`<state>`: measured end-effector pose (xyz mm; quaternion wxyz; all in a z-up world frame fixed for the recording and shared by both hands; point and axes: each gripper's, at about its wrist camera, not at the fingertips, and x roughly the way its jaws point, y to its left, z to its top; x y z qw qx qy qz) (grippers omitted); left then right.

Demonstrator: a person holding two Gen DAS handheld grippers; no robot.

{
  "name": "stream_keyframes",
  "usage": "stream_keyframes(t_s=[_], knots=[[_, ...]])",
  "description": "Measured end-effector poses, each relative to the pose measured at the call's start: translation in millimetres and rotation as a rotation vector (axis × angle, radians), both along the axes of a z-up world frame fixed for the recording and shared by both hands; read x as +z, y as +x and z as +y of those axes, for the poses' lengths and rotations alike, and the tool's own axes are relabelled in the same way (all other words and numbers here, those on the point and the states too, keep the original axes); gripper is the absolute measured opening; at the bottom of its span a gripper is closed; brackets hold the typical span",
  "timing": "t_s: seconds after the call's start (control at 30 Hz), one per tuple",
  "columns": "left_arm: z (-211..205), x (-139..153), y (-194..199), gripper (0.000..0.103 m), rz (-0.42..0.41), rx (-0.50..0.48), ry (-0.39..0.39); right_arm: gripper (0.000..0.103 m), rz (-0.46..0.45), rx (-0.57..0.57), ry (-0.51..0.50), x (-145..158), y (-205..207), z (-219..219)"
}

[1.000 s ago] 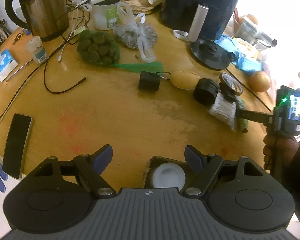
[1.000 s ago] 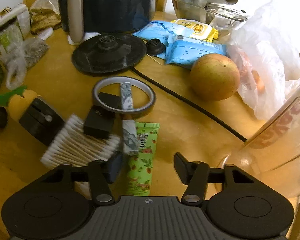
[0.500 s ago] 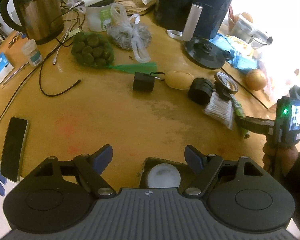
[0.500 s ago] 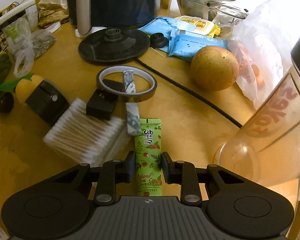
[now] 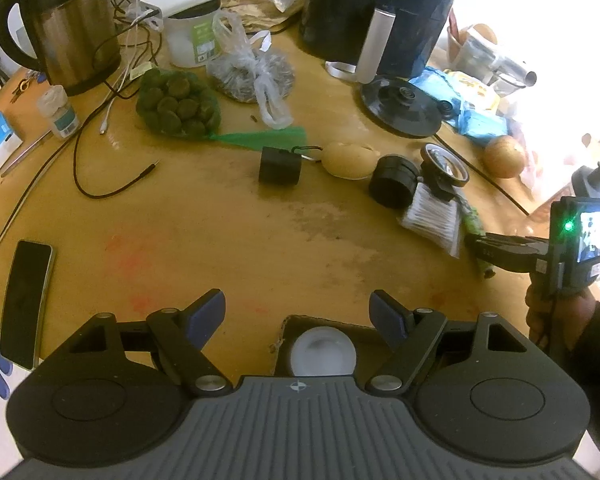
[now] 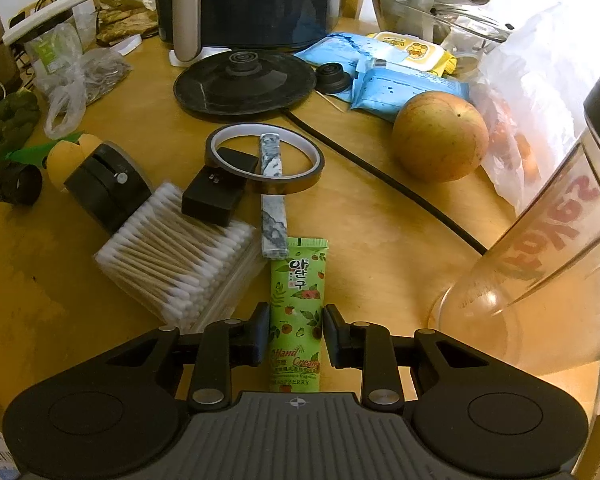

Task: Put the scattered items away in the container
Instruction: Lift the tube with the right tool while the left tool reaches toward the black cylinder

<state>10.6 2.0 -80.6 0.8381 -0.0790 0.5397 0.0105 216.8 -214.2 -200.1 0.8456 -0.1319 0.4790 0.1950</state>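
Observation:
A green hand cream tube [image 6: 298, 292] lies on the wooden table, and my right gripper [image 6: 296, 320] is shut on its lower half, pads pressing both sides. The left wrist view shows the same right gripper [image 5: 476, 242] at the table's right, held by a hand, over the tube [image 5: 471, 220]. My left gripper [image 5: 296, 308] stands open above the near table edge with nothing between its fingers. Just under it is a brown box [image 5: 332, 323] holding a white round object [image 5: 323, 354]. Beside the tube lie a cotton swab pack [image 6: 176, 264], a small black box [image 6: 214, 196], a marbled stick [image 6: 272, 200] and a tape ring [image 6: 264, 160].
A clear plastic jug [image 6: 540, 272] stands close on the right of the tube, and an apple [image 6: 440, 136] and a black cable [image 6: 380, 172] lie behind it. A black cylinder [image 6: 108, 192], a kettle base [image 6: 244, 80], a phone [image 5: 26, 300] and a kettle [image 5: 68, 20] also crowd the table.
My right gripper's jaws have closed onto the hand cream tube, which was loose between them a second ago. The left gripper has stayed open and still.

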Motion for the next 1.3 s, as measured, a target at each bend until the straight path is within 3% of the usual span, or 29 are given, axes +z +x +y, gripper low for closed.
stream_keyframes(t_s=[0.43,1.3], knots=[[10,4,9,0.079,-0.035,0.008,0.005,0.030,0.024,-0.027,0.036,18,-15,-11],[21,-16,54,0.079,-0.096,-0.044,0.043,0.030,-0.012,-0.153,0.170,89,-58,-29]])
